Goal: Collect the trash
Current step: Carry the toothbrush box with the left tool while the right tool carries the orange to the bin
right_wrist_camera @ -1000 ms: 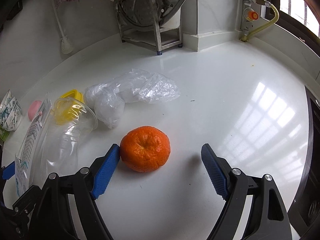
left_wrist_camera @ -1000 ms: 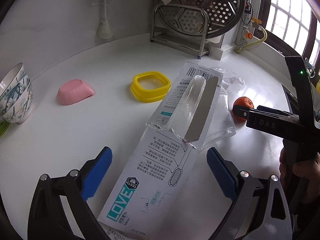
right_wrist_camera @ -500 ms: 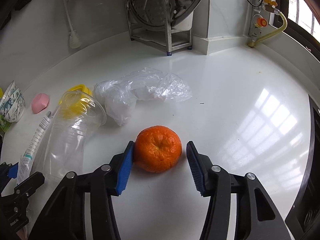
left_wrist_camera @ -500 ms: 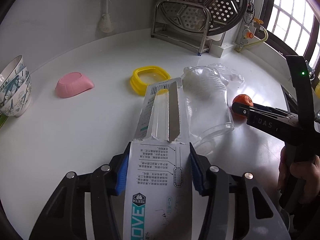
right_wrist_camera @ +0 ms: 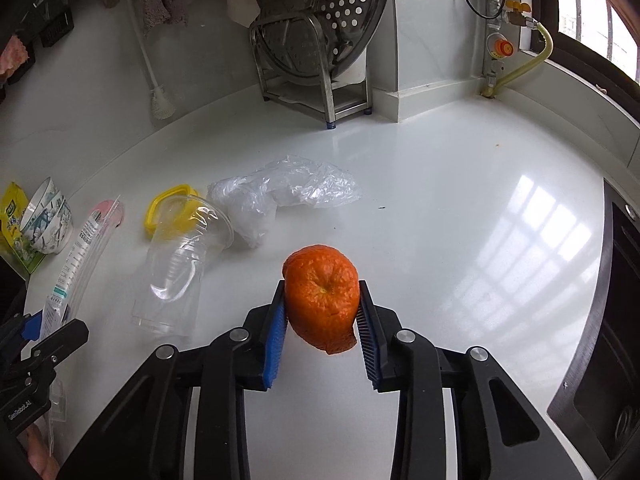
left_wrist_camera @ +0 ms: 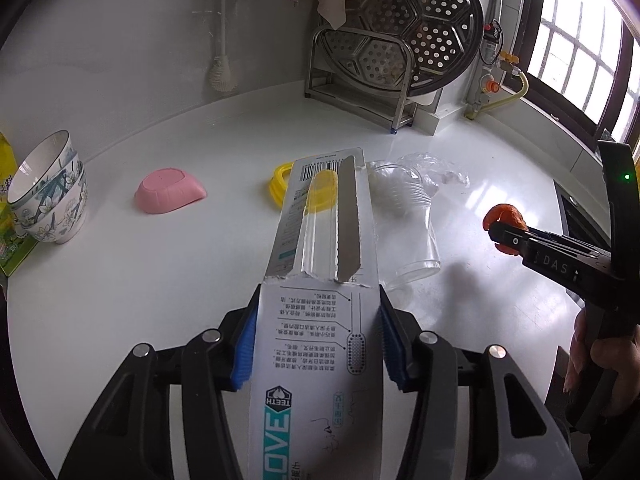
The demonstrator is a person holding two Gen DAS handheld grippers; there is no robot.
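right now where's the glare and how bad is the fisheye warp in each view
Right wrist view: window glare falls as a bright grid on the counter, right of the orange peel; the counter edge bows strongly. Left wrist view: softer sheen by the plastic cup; the toothbrush package stays readable; corners vignette black.

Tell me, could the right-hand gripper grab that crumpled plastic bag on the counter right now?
Probably not as things stand. The right gripper is shut on the orange peel, so its jaws are full. The plastic bag lies ahead on the counter, with nothing between.
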